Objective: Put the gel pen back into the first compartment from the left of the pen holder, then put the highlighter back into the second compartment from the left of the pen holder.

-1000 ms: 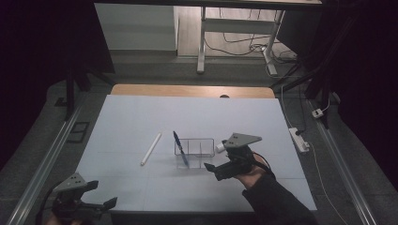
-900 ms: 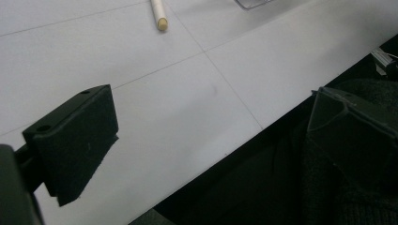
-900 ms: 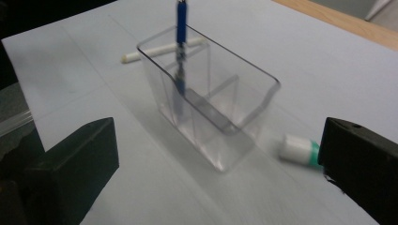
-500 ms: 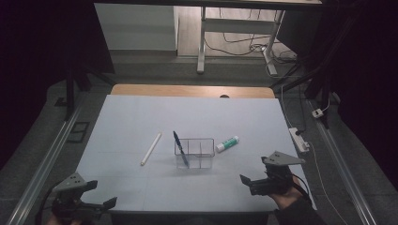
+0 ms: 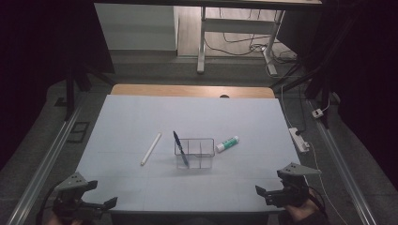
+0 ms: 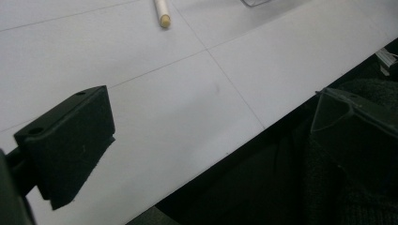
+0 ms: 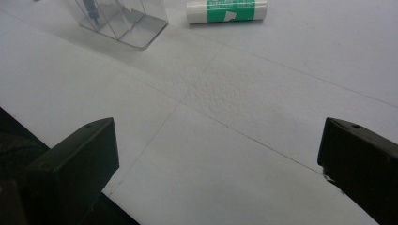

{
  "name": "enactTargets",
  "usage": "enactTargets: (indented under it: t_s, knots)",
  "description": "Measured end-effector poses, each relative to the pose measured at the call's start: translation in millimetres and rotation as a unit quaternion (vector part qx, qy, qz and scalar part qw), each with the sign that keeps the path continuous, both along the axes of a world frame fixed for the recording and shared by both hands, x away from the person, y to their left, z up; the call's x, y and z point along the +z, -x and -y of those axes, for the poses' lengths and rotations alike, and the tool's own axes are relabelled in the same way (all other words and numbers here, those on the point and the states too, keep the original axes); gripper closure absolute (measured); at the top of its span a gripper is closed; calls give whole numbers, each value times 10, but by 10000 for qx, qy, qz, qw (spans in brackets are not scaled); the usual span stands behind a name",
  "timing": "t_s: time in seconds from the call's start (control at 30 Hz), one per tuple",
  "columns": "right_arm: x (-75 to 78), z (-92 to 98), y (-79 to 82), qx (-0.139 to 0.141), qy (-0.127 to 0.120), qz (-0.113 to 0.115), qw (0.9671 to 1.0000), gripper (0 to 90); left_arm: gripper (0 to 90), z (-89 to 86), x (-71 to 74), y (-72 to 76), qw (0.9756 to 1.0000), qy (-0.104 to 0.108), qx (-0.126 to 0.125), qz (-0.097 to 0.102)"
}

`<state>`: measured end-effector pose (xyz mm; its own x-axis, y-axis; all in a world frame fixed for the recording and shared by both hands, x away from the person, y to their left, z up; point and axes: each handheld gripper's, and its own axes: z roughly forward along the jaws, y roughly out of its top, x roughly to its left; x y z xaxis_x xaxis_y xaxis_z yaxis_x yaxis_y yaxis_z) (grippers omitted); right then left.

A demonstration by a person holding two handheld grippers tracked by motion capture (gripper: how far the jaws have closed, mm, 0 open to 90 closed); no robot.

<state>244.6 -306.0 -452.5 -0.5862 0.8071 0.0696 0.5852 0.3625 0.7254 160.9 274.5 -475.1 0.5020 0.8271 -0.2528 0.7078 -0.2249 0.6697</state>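
Lying loose now, is it, the glue stick (image 5: 227,144)?

Yes. A second ago it was up at the tips of the right tongs (image 5: 264,194), close against the clear organiser (image 5: 195,152). Now it rests flat on the bench (image 5: 141,112), just beside the organiser's right end and outside its compartments.

So it was let go short of the box?

That is how it reads. From the right gripper view the green-and-white tube lies on its side with a strip of bare bench between it and the organiser wall. Whether it was meant to stay there I cannot say.

And the right tongs themselves?

Drawn well back to the near right corner of the bench, jaws spread wide with nothing between them.

What is already in the organiser?

A blue pen (image 5: 180,147) leans in the left compartment. The other compartments look empty.

Anything else waiting?

A white stick (image 5: 150,148) lies on the bench to the left of the organiser, where it lay before. The left tongs (image 5: 105,204) hang at the near left corner as they did a second ago, also wide open and empty.

Meaning?

I'd judge the glue stick is done with for now, or needs a fresh grasp if it belongs inside.
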Motion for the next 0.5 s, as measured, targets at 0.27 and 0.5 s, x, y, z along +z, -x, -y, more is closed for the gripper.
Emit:
enactTargets:
  t_s: [0.27, 0.5]
  knots:
    - [0, -13, 4, 40, 34, 15, 10000, 0, 0, 0, 2, -15, 10000, 41, -34, -62]
    - [-2, -18, 2, 67, 43, 15, 10000, 0, 0, 54, 59, -71, 9999, -110, -119, -9]
